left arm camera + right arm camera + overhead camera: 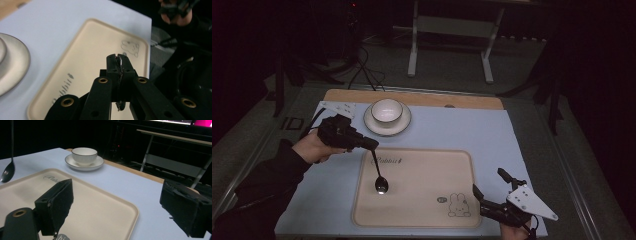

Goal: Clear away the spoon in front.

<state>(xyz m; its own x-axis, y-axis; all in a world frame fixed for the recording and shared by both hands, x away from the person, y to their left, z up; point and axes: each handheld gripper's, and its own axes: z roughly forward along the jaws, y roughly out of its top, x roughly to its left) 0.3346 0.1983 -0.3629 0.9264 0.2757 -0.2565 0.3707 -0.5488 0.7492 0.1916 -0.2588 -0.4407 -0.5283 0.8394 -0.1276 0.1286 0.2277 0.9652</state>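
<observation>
A black spoon (380,184) hangs bowl down over the left part of the beige tray (427,210). My left gripper (372,145) is shut on the top of its handle. In the left gripper view the jaws (118,57) press together on the thin handle (119,65). Whether the spoon's bowl touches the tray I cannot tell. My right gripper (490,184) rests at the tray's near right corner, open with nothing between its pads (58,200). In the right gripper view the spoon (7,173) shows at the far left edge.
A white bowl (387,110) stands on a white saucer (402,127) behind the tray, on the light blue mat (462,130). A rabbit drawing (459,205) marks the tray's near right corner. The table's wooden far edge (412,97) lies beyond, with a metal frame (452,25) on the floor behind.
</observation>
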